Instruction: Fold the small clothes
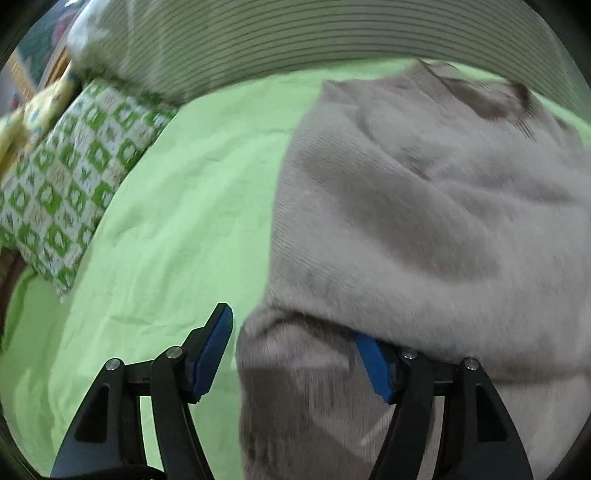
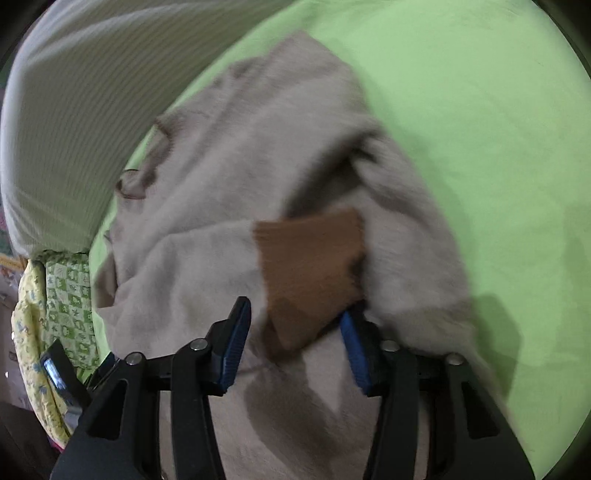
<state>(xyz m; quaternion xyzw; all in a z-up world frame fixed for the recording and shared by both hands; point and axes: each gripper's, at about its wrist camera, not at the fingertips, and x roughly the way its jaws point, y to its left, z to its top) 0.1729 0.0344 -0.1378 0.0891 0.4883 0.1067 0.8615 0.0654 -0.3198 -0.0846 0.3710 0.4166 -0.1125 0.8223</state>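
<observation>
A beige knitted sweater (image 1: 424, 206) lies on a light green bed sheet (image 1: 177, 221). My left gripper (image 1: 295, 332) is open at the sweater's near edge: its left pad is over the sheet, and its right pad is partly covered by the fabric. In the right wrist view the sweater (image 2: 229, 184) lies spread with a brown cuff (image 2: 310, 266) folded onto it. My right gripper (image 2: 295, 325) is open over the sweater, and the brown cuff lies between its pads.
A striped grey-green pillow (image 1: 295, 33) lies at the head of the bed. A green-and-white patterned pillow (image 1: 70, 177) lies at the left, with a yellow printed one (image 2: 33, 354) beside it. The left gripper's body (image 2: 59, 373) shows at the lower left of the right wrist view.
</observation>
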